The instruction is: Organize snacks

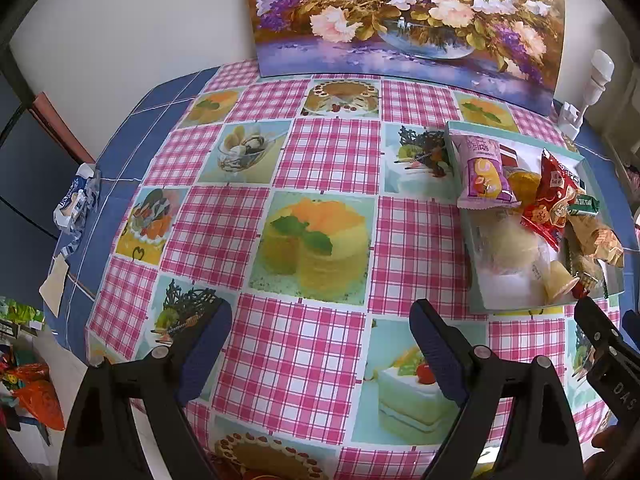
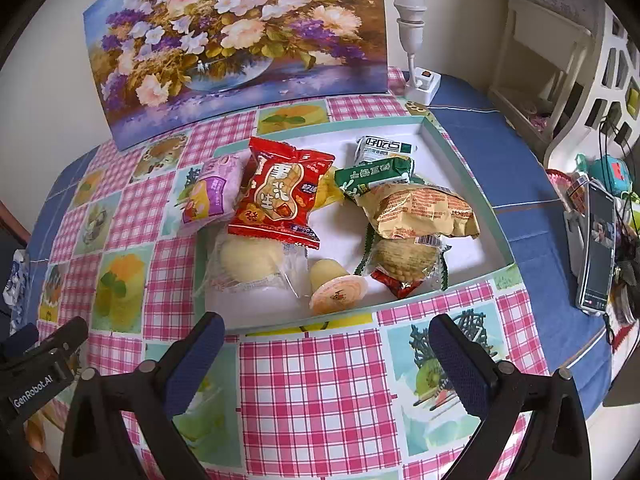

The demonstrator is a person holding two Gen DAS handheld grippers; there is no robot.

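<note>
Checked pink cloth printed with cakes covers the tabletop, and a flower painting leans on the wall behind it. Just in front of the painting sits a shallow white tray heaped with wrapped snacks: a red peanut packet propped in the middle, a purple packet hanging over the tray's left rim, a golden crinkled bag to the right with green wrappers behind it, a soft bun in clear film and a small jelly cup lying tipped against the near rim. All of these look light; the foil packets seem slippery and springy, so the sealed end seams are probably the safest places to pinch, while the bun would likely squash and the rigid cup may roll. The right claw hovers on the near side of the tray, tilted steeply down, jaws wide with nothing between them. The left claw hangs to the tray's left over bare cloth, equally wide and empty, also angled down. A blue wrapper lies far left of the tray, at the tabletop's edge.
</note>
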